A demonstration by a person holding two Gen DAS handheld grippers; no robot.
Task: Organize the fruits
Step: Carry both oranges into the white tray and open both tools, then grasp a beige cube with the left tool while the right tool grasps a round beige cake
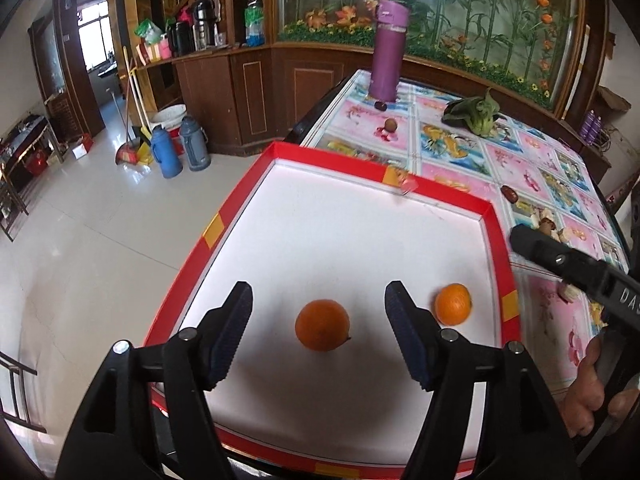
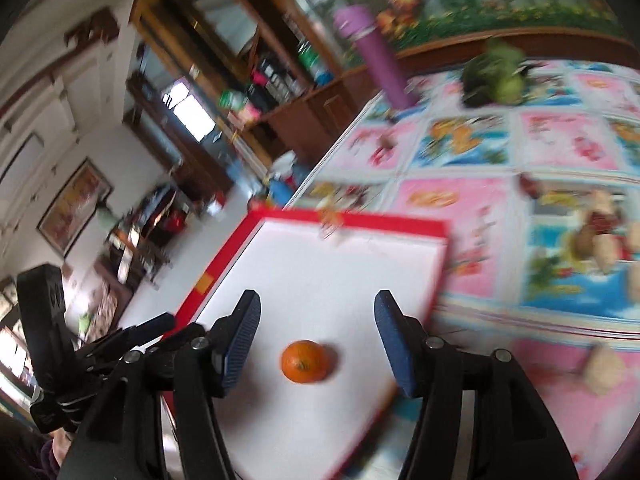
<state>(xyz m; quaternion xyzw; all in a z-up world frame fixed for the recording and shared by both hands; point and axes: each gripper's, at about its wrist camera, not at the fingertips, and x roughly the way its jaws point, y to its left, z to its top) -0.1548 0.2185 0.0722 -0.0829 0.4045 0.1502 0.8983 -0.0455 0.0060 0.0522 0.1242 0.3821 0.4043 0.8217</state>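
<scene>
A white tray with a red rim (image 1: 240,204) lies on the table and holds two oranges. The larger orange (image 1: 322,325) rests on the tray floor just below my left gripper (image 1: 318,296), which is open and holds nothing. The smaller orange (image 1: 453,304) sits to its right, near the tray's right wall. In the blurred right wrist view that smaller orange (image 2: 305,361) lies on the tray floor (image 2: 320,272) under my right gripper (image 2: 316,304), also open and not touching it. The right tool's black body (image 1: 576,268) reaches in from the right, with a hand (image 1: 592,396) on it.
The table carries a pink and blue patterned cloth (image 1: 452,148). On it stand a purple flask (image 1: 388,52) and a green leafy vegetable (image 1: 476,114). Small brown fruits (image 1: 391,124) and a red date (image 1: 509,193) lie there too. The tray's left side overhangs the tiled floor (image 1: 80,220).
</scene>
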